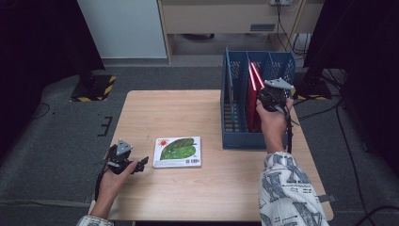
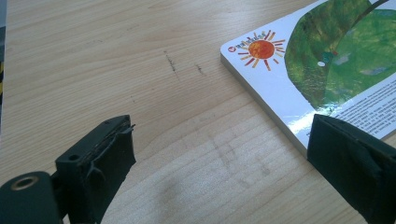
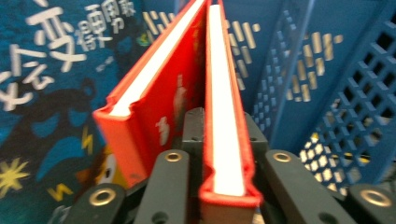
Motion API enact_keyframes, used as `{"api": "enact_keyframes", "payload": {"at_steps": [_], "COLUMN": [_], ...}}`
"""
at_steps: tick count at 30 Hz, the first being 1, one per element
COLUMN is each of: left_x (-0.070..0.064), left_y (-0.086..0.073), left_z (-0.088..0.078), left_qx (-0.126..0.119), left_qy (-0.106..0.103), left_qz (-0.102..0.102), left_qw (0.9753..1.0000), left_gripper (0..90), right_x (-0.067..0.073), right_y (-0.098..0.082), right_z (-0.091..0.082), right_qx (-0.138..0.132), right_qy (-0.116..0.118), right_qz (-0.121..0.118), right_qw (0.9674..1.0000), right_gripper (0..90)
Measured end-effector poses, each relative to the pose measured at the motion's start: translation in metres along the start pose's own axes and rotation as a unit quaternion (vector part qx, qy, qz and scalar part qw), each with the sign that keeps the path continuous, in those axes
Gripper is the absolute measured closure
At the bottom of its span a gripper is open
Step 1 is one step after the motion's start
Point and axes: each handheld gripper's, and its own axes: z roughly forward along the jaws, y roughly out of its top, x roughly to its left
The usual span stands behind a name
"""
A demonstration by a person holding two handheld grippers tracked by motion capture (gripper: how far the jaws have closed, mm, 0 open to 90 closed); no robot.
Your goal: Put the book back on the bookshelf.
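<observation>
A blue slotted basket point(image 1: 235, 140) stands on the right half of the wooden table point(image 1: 188, 113), with two red books point(image 1: 254, 94) upright in it. My right gripper point(image 1: 260, 102) reaches into the basket from the right. In the right gripper view that gripper point(image 3: 224, 123) is shut on the edge of the thin red book point(image 3: 226, 93); the other red book point(image 3: 154, 79) leans just to its left. A picture book with a green leaf cover point(image 1: 178, 151) lies flat near the front left. My left gripper point(image 1: 142, 162) rests beside it, open point(image 2: 222, 133), its right jaw at the book's corner point(image 2: 336, 60).
A blue book with white characters point(image 3: 46, 70) stands left of the red ones in the basket. The basket's lattice wall point(image 3: 355, 93) is close on the right of my right gripper. Bare wood lies between the leaf book and the basket.
</observation>
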Motion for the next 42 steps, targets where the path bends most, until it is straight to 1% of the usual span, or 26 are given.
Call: {"api": "enact_keyframes", "payload": {"at_steps": [2,4,7,12,14,16,18,21,23,24,27,29,30,31,35,38,42], "left_x": [0.0,0.0,0.0,0.0,0.0,0.0,0.0,0.0,0.0,0.0,-0.001,-0.001,-0.001,-0.001,-0.001,-0.001,-0.002], "left_y": [0.0,0.0,0.0,0.0,0.0,0.0,0.0,0.0,0.0,0.0,0.0,0.0,0.0,0.0,0.0,0.0,0.0], "left_z": [0.0,0.0,0.0,0.0,0.0,0.0,0.0,0.0,0.0,0.0,0.0,0.001,0.001,0.001,0.001,0.0,0.0], "left_qx": [-0.001,-0.001,0.0,0.0,-0.001,-0.001,-0.001,-0.002,-0.001,-0.001,-0.001,0.001,0.001,0.001,0.002,0.001,0.0], "left_qy": [0.0,0.0,0.0,0.0,-0.001,-0.001,-0.002,-0.002,-0.002,-0.002,-0.002,-0.002,-0.002,-0.002,-0.001,0.0,0.0], "left_qz": [0.001,0.002,0.003,0.003,0.002,0.002,0.002,0.002,0.002,0.002,0.005,0.005,0.005,0.004,0.003,0.004,0.002], "left_qw": [1.0,1.0,1.0,1.0,1.0,1.0,1.0,1.0,1.0,1.0,1.0,1.0,1.0,1.0,1.0,1.0,1.0], "left_gripper": [6.6,7.0,7.0,7.0,7.0,7.0,7.0,7.0,7.0,7.0,6.9,6.9,6.9,6.9,6.9,6.8,6.8], "right_x": [-0.001,-0.003,-0.004,-0.002,-0.002,-0.002,-0.002,0.001,0.001,0.001,0.0,-0.001,-0.001,-0.001,-0.002,-0.001,-0.001], "right_y": [0.0,0.0,-0.001,0.0,0.001,0.002,0.002,0.002,0.001,0.0,-0.001,0.0,0.001,0.002,0.002,-0.001,-0.008], "right_z": [0.0,0.0,0.001,0.007,0.011,0.016,0.021,0.023,0.023,0.023,0.02,0.018,0.016,0.013,0.002,-0.005,-0.015], "right_qx": [-0.001,-0.005,-0.014,-0.026,-0.033,-0.036,-0.039,-0.041,-0.037,-0.037,-0.035,-0.035,-0.036,-0.035,-0.039,-0.036,-0.034], "right_qy": [-0.01,-0.013,-0.018,-0.033,-0.034,-0.033,-0.034,-0.038,-0.038,-0.038,-0.03,-0.023,-0.022,-0.02,-0.011,-0.001,0.006], "right_qz": [-0.004,-0.001,-0.004,0.002,0.004,0.014,0.018,0.025,0.025,0.023,0.022,0.028,0.027,0.03,0.027,0.026,0.028], "right_qw": [0.9999,0.9999,0.9997,0.9991,0.9989,0.9987,0.9985,0.9981,0.9983,0.9983,0.9987,0.9987,0.9988,0.9988,0.9988,0.999,0.999], "right_gripper": [79.6,79.8,79.9,79.9,79.9,80.0,79.9,79.7,79.5,79.4,78.1,74.9,73.0,69.7,64.2,62.6,62.0]}}
